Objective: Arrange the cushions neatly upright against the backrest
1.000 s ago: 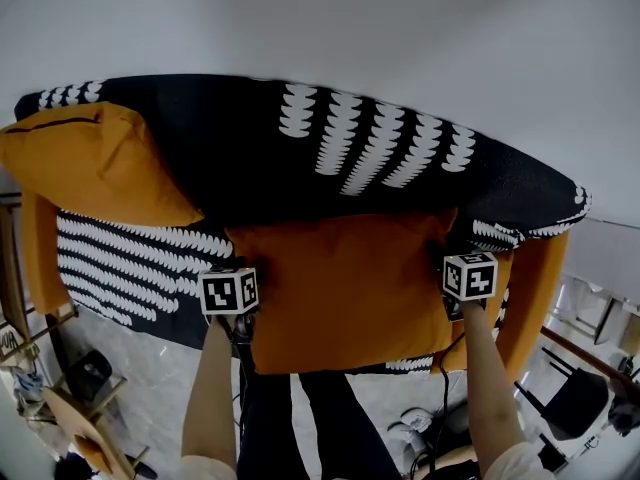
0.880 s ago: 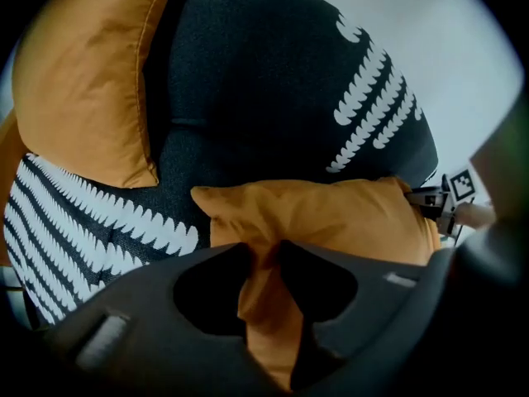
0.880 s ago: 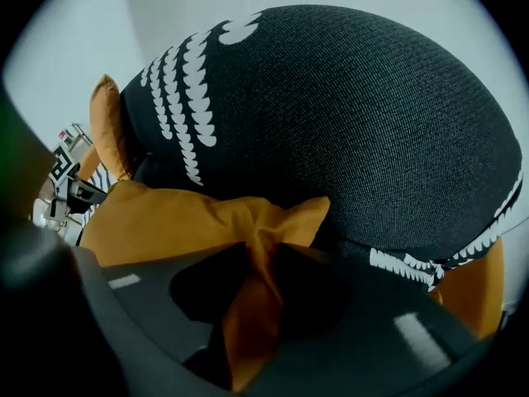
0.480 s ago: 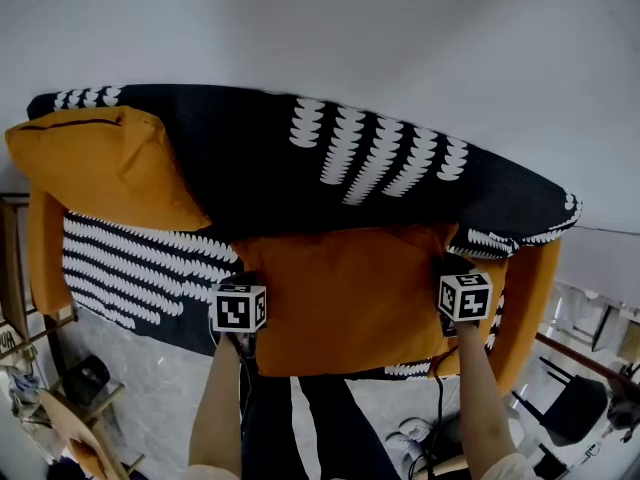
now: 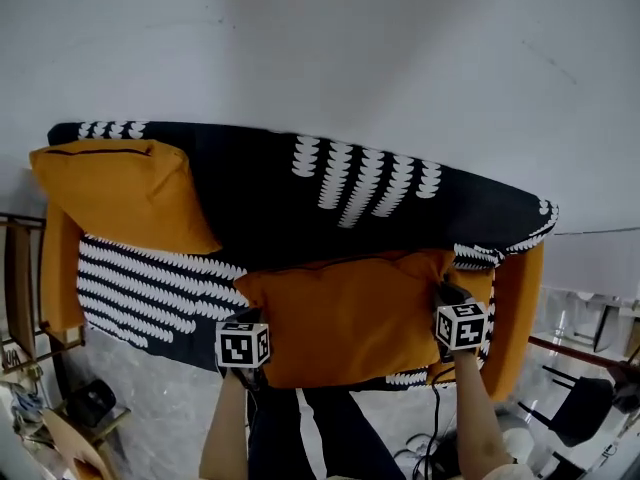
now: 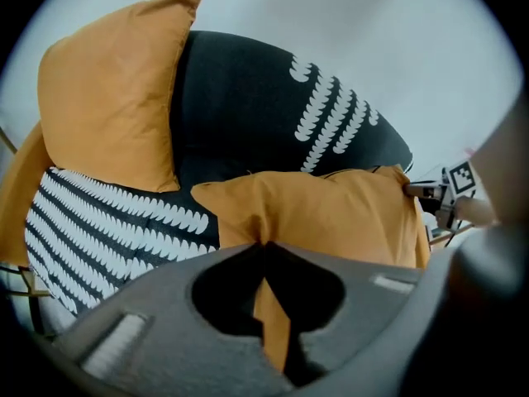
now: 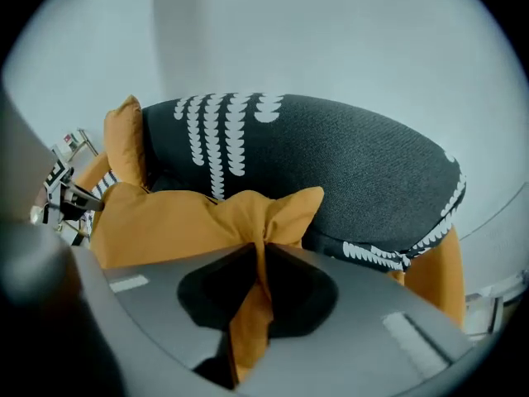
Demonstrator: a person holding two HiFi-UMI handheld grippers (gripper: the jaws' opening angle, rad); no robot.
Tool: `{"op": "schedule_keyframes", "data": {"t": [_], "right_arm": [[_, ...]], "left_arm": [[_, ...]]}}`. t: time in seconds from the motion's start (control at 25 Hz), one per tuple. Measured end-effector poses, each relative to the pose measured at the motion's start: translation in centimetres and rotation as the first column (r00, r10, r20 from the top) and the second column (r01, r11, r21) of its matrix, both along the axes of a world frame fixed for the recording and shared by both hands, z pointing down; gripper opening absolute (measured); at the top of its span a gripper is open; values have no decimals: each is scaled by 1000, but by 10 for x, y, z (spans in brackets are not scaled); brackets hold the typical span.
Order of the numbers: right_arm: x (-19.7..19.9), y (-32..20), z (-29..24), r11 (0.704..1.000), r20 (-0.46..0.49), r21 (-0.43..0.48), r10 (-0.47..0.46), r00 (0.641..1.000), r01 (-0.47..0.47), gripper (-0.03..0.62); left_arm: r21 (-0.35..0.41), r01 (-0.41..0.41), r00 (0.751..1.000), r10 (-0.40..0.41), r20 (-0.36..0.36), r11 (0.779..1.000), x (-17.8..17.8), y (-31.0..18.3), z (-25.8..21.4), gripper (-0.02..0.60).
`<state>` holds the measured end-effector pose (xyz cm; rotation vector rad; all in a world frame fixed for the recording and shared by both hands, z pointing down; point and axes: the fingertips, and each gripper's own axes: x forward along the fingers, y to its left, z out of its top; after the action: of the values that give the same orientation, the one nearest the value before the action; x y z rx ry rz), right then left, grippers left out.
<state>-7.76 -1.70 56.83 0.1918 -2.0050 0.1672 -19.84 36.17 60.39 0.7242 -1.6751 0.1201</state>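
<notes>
Pinching corners of the orange cushion [image 5: 345, 313]: left hand-held gripper [image 6: 263, 251] clamped on fabric; right hand-held gripper [image 7: 258, 251], jaws just closing, nips fabric.

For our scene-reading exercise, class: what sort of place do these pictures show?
Probably a home living room: a sofa under a black-and-white patterned cover stands against a plain wall, with orange cushions on it and a chair beside.

A plain pale wall [image 5: 330, 48] fills the far side, and grey stone-look floor [image 5: 150, 408] shows at the near left. On the left stand 1 wooden frame [image 5: 20, 278] and 1 light wooden chair [image 5: 75, 443], with a dark bag-like thing [image 5: 92, 400] just beside the chair. 1 black chair [image 5: 585, 403] stands at the right.
</notes>
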Motion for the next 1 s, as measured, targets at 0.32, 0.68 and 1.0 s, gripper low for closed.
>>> {"op": "schedule_keyframes", "data": {"t": [0.32,0.68,1.0], "right_arm": [[34,17,-62,999,21,33,20,1000,-20,41],[39,19,-127,995,116,68,67,991,-75,37],[-10,17,-178,991,245,95,73,967,-99,34]], "left_arm": [[45,-20,999,19,30,999,19,13,-62,8],[102,-116,979,96,182,988,-28,-5,-140,8],[128,-155,944,109,311,980,-105,-22,-196,8]]}}
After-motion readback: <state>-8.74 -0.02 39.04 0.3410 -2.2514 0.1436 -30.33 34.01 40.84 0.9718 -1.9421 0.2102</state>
